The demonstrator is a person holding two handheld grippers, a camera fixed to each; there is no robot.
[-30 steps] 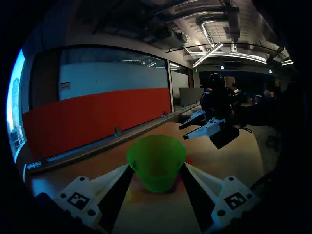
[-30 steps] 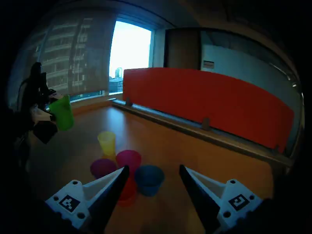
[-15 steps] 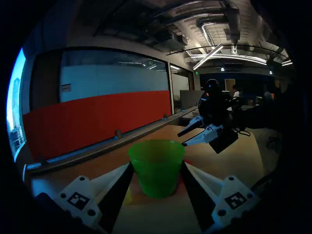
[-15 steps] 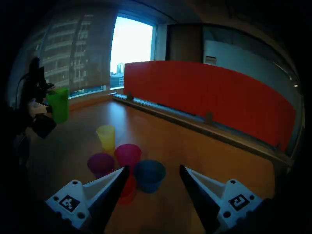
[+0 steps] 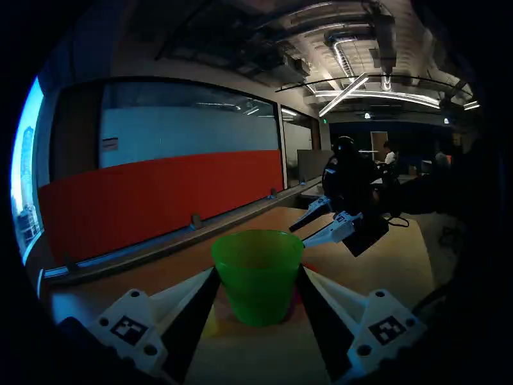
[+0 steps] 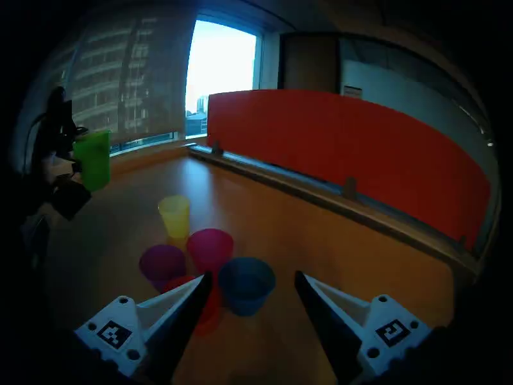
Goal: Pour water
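Green cup (image 5: 258, 289) stands upright, pinched between the fingers of the left hand-held gripper (image 5: 256, 271) and held off the table (image 6: 320, 224). The right hand-held gripper (image 6: 252, 277) is spread and empty. Below it on the table cluster a blue cup (image 6: 247, 292), magenta cup (image 6: 210, 247), purple cup (image 6: 161, 262) and yellow cup (image 6: 174, 217).

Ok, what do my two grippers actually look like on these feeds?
The left gripper and right gripper look alike: each has two white wedge-shaped fingers tapering to points, with black inner faces. Near the base of each finger is a square black-and-white marker ringed by small screw holes.
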